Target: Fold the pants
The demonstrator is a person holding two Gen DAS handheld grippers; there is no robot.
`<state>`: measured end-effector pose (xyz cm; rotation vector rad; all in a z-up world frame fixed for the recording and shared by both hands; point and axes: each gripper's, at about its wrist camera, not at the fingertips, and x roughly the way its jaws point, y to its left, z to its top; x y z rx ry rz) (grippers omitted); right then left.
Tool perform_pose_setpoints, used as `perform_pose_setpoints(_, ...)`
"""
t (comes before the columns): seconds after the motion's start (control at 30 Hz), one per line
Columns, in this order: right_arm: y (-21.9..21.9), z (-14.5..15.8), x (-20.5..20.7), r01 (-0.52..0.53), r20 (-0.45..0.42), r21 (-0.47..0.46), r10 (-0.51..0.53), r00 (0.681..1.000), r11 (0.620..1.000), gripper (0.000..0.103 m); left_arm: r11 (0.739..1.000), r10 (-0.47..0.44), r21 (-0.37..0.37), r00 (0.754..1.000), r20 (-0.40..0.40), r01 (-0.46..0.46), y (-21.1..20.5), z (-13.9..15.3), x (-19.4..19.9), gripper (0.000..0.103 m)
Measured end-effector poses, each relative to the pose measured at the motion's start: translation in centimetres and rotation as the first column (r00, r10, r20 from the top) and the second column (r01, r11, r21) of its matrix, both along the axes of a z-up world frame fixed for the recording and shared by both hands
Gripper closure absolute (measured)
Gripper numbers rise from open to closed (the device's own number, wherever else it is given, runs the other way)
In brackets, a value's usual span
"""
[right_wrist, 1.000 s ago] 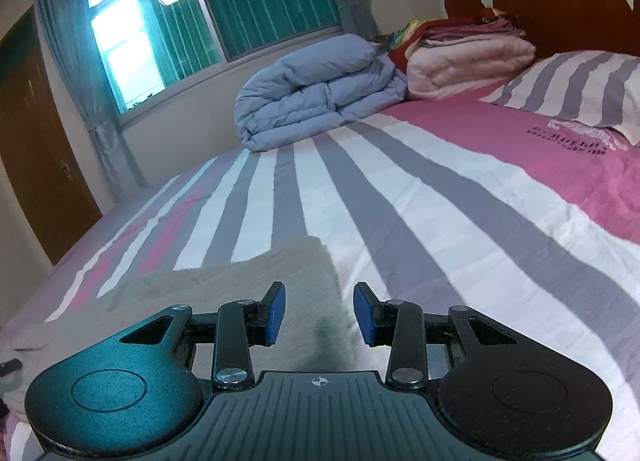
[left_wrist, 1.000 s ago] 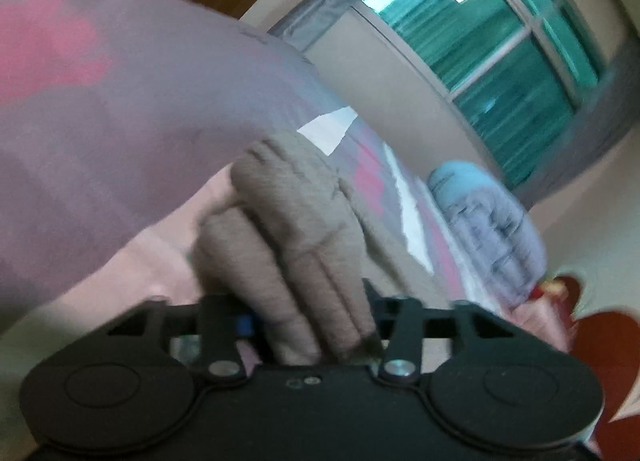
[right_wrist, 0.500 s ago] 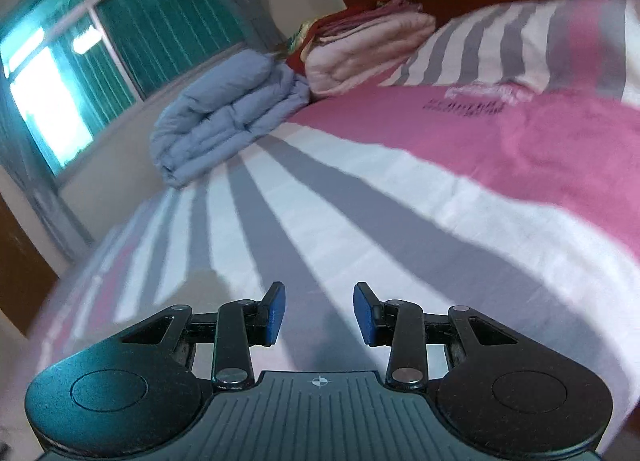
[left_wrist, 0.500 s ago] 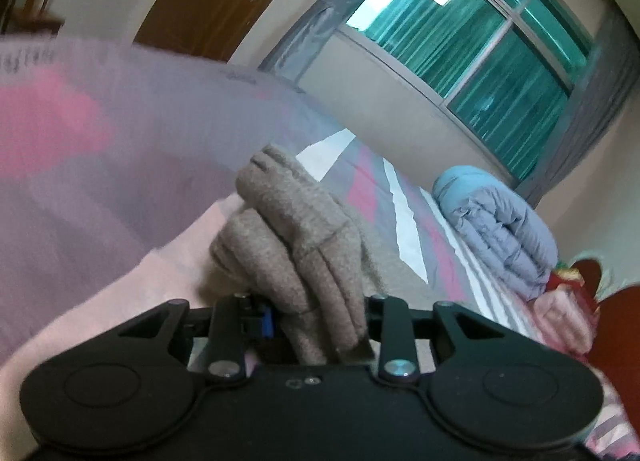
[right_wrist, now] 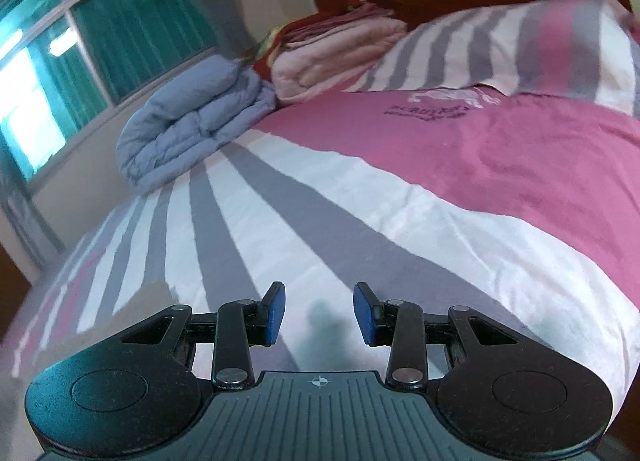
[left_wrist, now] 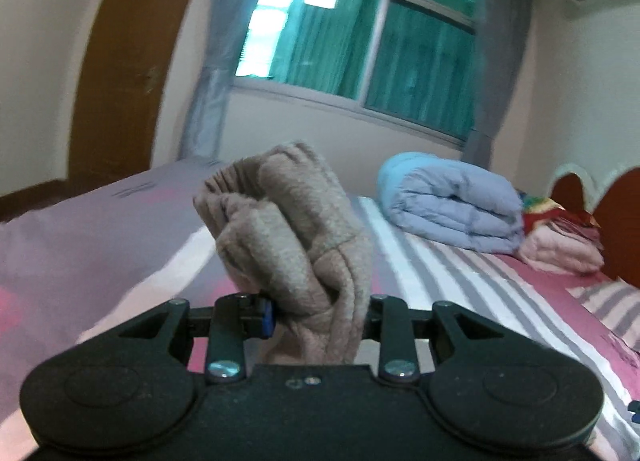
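Left tongs [left_wrist: 316,315] lifted higher gripping bunched pants [left_wrist: 296,229], right tongs [right_wrist: 319,311] empty

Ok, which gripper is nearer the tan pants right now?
Left. The left gripper is shut on a bunched fold of the tan pants, lifted above the bed. The right gripper is open over bare striped sheet, holding nothing.

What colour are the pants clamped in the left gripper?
The pants are a plain greyish beige; the left wrist view shows this best.
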<state>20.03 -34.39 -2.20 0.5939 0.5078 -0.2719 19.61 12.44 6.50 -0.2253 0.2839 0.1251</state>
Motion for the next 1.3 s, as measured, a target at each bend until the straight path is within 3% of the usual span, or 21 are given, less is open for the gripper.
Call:
perform_pose_setpoints(0.17, -0.9, 0.0, -0.8, 0.042, 0.021, 0.029, -0.043, 0.999, 0.999, 0.065, 0.990, -0.093, 0.107, 0.996, 0.004, 0.092, -7.2, 0.4, 1.9, 0.081)
perform_pose_setpoints(0.3, -1.0, 0.1, -1.2, 0.029, 0.040, 0.050, -0.031, 0.999, 0.998, 0.065, 0.967, -0.177, 0.184, 0.984, -0.021, 0.177, -13.0, 0.0, 3.7, 0.082)
perform_pose_setpoints(0.47, -1.9, -0.3, -1.7, 0.060, 0.043, 0.122, -0.065, 0.997, 0.991, 0.065, 0.913, -0.290, 0.269, 0.952, -0.099, 0.306, -19.6, -2.0, 5.9, 0.082)
perform_pose_setpoints(0.73, -2.1, -0.6, -2.0, 0.071, 0.044, 0.161, -0.079, 0.996, 0.984, 0.065, 0.831, -0.307, 0.418, 0.929, -0.207, 0.368, -26.8, -6.5, 8.6, 0.082)
perform_pose_setpoints(0.83, -2.0, -0.7, -2.0, 0.074, 0.042, 0.166, -0.082, 0.996, 0.983, 0.065, 0.789, -0.344, 0.463, 0.915, -0.211, 0.404, -28.3, -7.5, 7.8, 0.082)
perform_pose_setpoints(0.93, -2.0, -0.9, -2.0, 0.076, 0.039, 0.171, -0.084, 0.996, 0.982, 0.065, 0.729, -0.383, 0.518, 0.894, -0.235, 0.448, -29.6, -8.8, 7.2, 0.082)
perform_pose_setpoints(1.0, -2.0, -1.0, -1.9, 0.078, 0.036, 0.176, -0.086, 0.996, 0.981, 0.065, 0.706, -0.386, 0.537, 0.887, -0.253, 0.461, -30.0, -9.6, 7.1, 0.082)
perform_pose_setpoints(1.2, -1.7, -1.1, -1.7, 0.077, 0.033, 0.172, -0.084, 0.996, 0.982, 0.065, 0.662, -0.396, 0.566, 0.871, -0.292, 0.491, -30.8, -11.5, 6.7, 0.082)
perform_pose_setpoints(1.3, -1.6, -1.1, -1.7, 0.081, 0.030, 0.168, -0.087, 0.996, 0.983, 0.065, 0.673, -0.389, 0.560, 0.876, -0.286, 0.482, -30.7, -11.7, 6.7, 0.082)
